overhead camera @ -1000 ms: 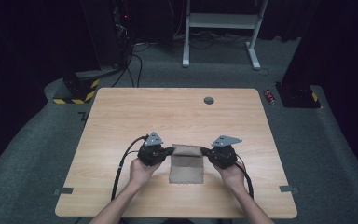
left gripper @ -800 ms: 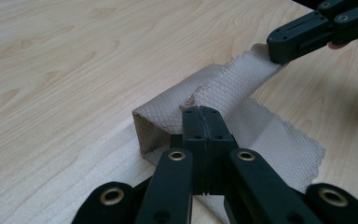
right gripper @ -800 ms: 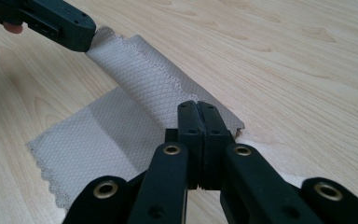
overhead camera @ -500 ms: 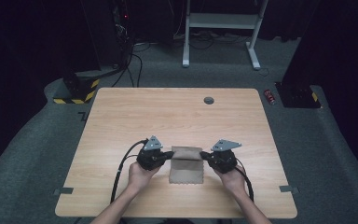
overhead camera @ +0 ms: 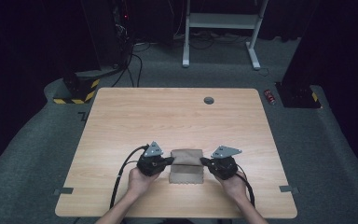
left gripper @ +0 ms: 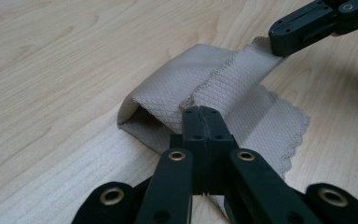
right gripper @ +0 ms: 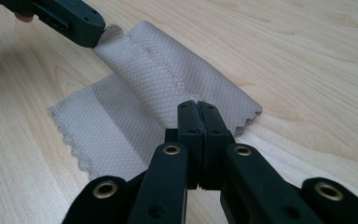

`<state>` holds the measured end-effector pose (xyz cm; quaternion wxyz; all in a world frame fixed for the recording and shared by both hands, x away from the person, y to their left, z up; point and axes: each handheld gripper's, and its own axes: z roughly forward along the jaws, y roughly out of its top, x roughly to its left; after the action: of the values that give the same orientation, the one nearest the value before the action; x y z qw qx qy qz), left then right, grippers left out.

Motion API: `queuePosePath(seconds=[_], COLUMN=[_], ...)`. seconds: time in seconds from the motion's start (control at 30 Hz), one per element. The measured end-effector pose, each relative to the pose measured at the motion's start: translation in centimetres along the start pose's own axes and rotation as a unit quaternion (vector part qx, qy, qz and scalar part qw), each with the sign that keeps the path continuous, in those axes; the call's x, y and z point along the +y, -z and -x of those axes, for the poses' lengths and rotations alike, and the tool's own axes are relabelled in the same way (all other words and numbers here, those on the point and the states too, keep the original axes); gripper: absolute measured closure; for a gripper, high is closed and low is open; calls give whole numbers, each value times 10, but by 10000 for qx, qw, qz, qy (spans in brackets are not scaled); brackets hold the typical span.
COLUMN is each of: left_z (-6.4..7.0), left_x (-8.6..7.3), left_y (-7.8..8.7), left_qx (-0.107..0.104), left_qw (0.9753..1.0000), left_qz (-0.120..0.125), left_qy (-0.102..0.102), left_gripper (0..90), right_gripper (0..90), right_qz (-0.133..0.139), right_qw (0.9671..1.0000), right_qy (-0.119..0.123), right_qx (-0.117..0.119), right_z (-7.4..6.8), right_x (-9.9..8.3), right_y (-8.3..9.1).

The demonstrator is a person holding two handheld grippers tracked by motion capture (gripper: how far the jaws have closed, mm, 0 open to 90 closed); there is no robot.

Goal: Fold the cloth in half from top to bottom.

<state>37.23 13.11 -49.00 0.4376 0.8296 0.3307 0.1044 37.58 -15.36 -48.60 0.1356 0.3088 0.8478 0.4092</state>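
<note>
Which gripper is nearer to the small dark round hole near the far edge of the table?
Right. The right gripper sits almost straight below the hole, pinching the beige cloth at its right side; the left gripper pinches the cloth's left side, farther off.

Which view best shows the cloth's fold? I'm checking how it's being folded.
The left gripper view: the cloth curls over, its open loop facing the camera. The right gripper view shows the raised edge over the flat layer. The high view shows a small tan rectangle.
</note>
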Motion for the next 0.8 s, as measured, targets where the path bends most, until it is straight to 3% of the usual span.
queuePosePath(seconds=[0.37, 0.8], left_z=[10, 14], left_x=[-14, -23], left_y=[-2, -3], left_qx=[34, -22], left_qw=[9997, 9996], left_qz=[-148, -230], left_qy=[-181, -187], left_gripper=[898, 896], right_gripper=[890, 886], right_qz=[-57, -108], right_qw=[9999, 9997], right_qy=[-42, -31], right_qx=[130, 222], right_z=[-7, -14], right_x=[-14, -23], right_y=[-2, -2])
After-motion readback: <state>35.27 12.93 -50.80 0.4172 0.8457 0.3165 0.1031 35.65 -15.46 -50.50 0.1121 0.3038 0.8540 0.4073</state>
